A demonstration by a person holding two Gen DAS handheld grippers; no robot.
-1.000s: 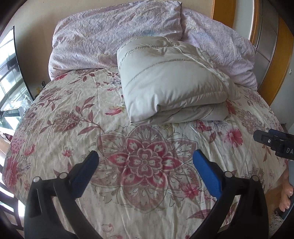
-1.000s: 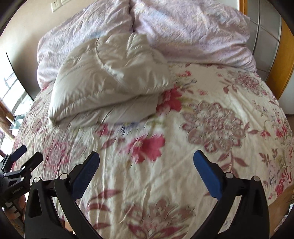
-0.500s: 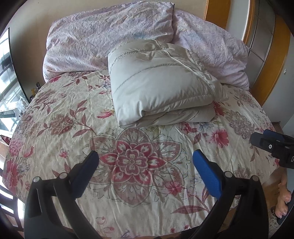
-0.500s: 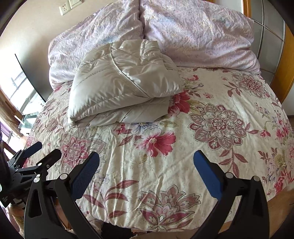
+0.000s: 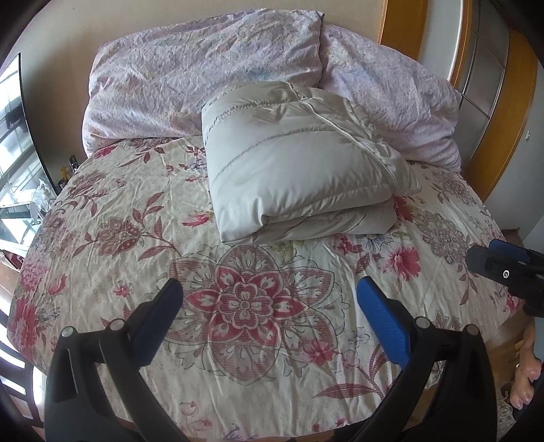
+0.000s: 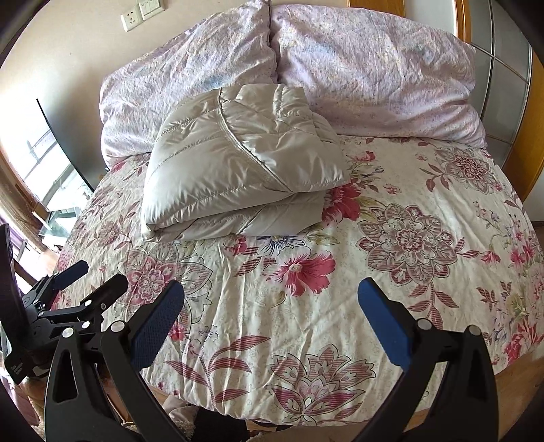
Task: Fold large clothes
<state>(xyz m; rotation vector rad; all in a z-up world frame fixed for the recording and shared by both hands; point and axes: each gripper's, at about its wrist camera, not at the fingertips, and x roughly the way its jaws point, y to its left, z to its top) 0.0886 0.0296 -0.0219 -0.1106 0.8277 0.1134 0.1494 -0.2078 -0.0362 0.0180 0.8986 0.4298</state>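
A grey padded jacket [image 5: 299, 170] lies folded into a thick bundle on the floral bedspread [image 5: 238, 306], near the pillows; it also shows in the right wrist view [image 6: 238, 170]. My left gripper [image 5: 268, 312] is open and empty, held above the near part of the bed, well short of the jacket. My right gripper [image 6: 272, 312] is open and empty too, over the bed's near edge. Each gripper shows at the edge of the other's view: the right one [image 5: 503, 272] and the left one [image 6: 68, 299].
Two lilac pillows [image 5: 204, 78] [image 6: 374, 68] lean against the headboard behind the jacket. A wooden wardrobe frame [image 5: 503, 119] stands at the right, a window [image 5: 13, 136] at the left. A wall socket [image 6: 131, 20] sits above the pillows. Bare toes [image 5: 527, 374] show by the bed's right corner.
Both grippers have pulled back from the bed and risen, so the folded jacket looks smaller and farther away. The jacket has not moved. Both stay open.
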